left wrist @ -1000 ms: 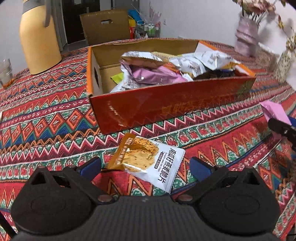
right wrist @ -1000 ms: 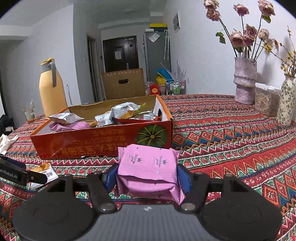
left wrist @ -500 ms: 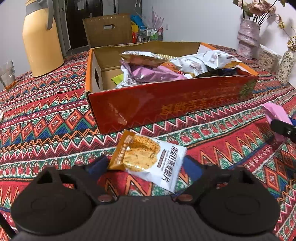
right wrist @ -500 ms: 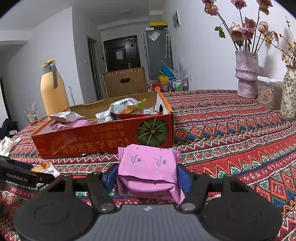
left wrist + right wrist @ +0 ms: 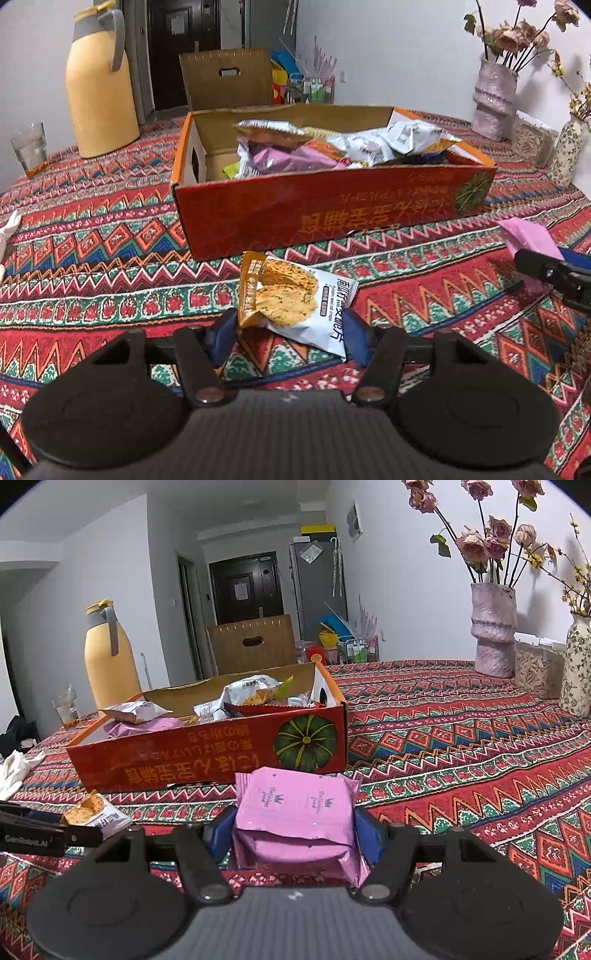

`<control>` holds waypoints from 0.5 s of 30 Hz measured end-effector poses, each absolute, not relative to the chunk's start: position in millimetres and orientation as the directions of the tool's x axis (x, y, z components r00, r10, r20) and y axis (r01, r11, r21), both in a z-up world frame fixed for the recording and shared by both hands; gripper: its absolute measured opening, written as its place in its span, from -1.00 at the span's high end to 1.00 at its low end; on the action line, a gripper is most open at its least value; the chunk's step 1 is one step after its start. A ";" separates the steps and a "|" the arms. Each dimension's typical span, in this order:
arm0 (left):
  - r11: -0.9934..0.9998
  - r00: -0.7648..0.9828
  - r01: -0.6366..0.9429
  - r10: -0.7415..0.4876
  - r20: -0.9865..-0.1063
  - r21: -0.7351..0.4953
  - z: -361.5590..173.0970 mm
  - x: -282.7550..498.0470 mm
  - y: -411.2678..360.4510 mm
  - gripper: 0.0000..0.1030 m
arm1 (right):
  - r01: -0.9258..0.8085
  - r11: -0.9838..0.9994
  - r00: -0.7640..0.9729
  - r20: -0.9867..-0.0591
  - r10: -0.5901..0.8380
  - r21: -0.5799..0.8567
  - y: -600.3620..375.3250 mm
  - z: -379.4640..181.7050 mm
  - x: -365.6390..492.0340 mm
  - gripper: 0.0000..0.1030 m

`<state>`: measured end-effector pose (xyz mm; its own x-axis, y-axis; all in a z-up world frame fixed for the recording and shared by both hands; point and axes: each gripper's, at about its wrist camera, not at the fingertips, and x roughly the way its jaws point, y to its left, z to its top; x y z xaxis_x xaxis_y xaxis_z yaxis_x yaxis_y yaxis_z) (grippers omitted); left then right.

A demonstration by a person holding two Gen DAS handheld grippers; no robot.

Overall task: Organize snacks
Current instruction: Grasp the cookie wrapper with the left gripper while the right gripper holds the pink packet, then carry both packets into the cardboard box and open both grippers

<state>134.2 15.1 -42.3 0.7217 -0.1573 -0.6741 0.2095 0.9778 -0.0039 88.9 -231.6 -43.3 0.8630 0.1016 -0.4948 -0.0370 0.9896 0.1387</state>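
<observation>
A cracker packet (image 5: 291, 295), white with an orange end, lies on the patterned tablecloth just in front of the red cardboard box (image 5: 332, 221). My left gripper (image 5: 288, 332) is closing its jaws on it; both blue pads touch its sides and its orange edge buckles upward. My right gripper (image 5: 295, 827) is shut on a pink snack packet (image 5: 295, 812), held just above the cloth before the box's pumpkin-printed end (image 5: 306, 742). Several snack bags fill the box. In the left wrist view, the right gripper (image 5: 546, 269) and its pink packet (image 5: 528, 236) show at the right edge.
A yellow thermos jug (image 5: 99, 92) and a glass (image 5: 29, 147) stand at the back left. Two vases (image 5: 495, 635) (image 5: 580, 668) and a clear container (image 5: 535, 668) stand at the back right. White cloth (image 5: 14, 771) lies at the left edge. A chair back (image 5: 251, 642) is behind the box.
The left gripper's jaws have come together from wide apart onto the cracker packet, which has turned and buckled. The view moved slightly back from the box. The right gripper still holds the pink packet.
</observation>
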 end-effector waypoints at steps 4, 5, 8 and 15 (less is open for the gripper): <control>0.979 0.749 0.204 -0.162 -0.643 -0.010 -34.7 125.5 10.8 -0.17 | -0.041 0.989 0.864 -0.493 0.105 0.139 -231.7 -42.3 86.0 -0.28; 0.980 0.755 0.201 -0.163 -0.635 -0.012 -32.4 123.4 10.0 -0.17 | -0.043 0.989 0.864 -0.491 0.106 0.138 -231.5 -41.6 85.0 -0.28; 0.981 0.775 0.191 -0.170 -0.608 -0.030 -23.6 118.5 8.4 -0.17 | -0.050 0.989 0.868 -0.483 0.111 0.138 -231.5 -38.2 83.3 -0.28; 0.983 0.824 0.168 -0.182 -0.537 -0.076 1.5 115.1 3.1 -0.17 | -0.071 0.990 0.890 -0.441 0.118 0.123 -229.7 -21.2 86.6 -0.28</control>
